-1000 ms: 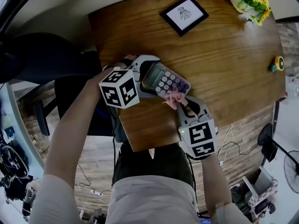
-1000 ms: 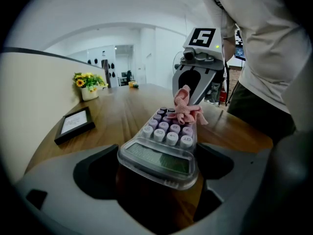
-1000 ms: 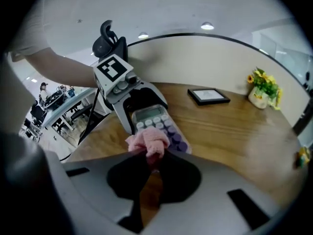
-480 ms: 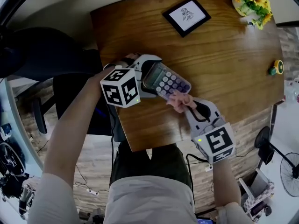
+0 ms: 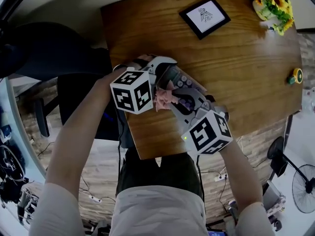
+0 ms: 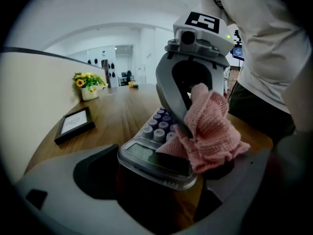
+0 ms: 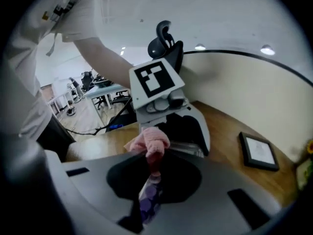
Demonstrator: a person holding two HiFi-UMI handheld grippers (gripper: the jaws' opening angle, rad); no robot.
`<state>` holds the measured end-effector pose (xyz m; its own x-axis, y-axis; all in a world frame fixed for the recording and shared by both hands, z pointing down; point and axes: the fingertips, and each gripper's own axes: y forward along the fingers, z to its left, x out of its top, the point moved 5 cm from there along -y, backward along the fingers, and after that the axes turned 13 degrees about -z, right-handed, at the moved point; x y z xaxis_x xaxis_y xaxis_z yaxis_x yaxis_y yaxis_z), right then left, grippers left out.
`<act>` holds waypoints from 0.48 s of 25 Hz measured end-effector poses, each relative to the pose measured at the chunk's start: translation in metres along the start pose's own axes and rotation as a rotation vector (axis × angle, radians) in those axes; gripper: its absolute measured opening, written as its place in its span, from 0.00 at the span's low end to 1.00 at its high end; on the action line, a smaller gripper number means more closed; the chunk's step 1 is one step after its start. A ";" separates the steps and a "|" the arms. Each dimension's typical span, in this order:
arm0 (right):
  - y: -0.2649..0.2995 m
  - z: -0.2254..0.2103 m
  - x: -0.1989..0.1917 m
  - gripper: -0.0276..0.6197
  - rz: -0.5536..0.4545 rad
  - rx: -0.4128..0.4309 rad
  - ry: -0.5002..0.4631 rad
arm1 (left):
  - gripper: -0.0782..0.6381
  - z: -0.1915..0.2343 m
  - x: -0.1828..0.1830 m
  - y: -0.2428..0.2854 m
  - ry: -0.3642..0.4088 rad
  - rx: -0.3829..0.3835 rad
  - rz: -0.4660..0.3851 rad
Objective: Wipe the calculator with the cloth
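Two troubles seem likely to me from here. My left gripper (image 6: 161, 166) clamps the display end of the calculator (image 5: 186, 86), which lies at the near left part of the table (image 5: 236, 58), close to that table's near edge. Its casing is smooth, hard plastic with a glossy rounded lip, so a sideways shove from wiping could twist it out of my jaws. My right gripper (image 7: 150, 169) pinches the pink cloth (image 6: 211, 131) in closed jaws and presses it on the display, meeting the left one nose to nose, so the two grey frames could knock together. The cloth is a loose, nubbly knit bunched in soft folds. I judge it could snag on the round, raised purple keys or slide out of the pinch. The table is varnished wood with long grain.
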<state>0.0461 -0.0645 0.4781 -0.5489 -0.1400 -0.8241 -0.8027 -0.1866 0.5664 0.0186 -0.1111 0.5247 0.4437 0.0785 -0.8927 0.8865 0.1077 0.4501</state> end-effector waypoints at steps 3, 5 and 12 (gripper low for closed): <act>-0.002 -0.003 -0.015 0.10 0.031 0.045 -0.032 | 0.79 -0.001 -0.001 -0.001 0.002 -0.004 -0.001; -0.006 -0.010 -0.018 0.10 0.052 0.054 -0.044 | 0.79 -0.001 -0.001 -0.001 0.003 -0.005 -0.002; -0.039 -0.076 -0.048 0.10 0.178 -0.118 -0.080 | 0.79 -0.001 0.000 -0.001 0.005 -0.006 -0.002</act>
<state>0.1217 -0.1245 0.4966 -0.6998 -0.1046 -0.7066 -0.6615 -0.2786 0.6963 0.0172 -0.1101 0.5244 0.4409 0.0833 -0.8937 0.8867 0.1139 0.4480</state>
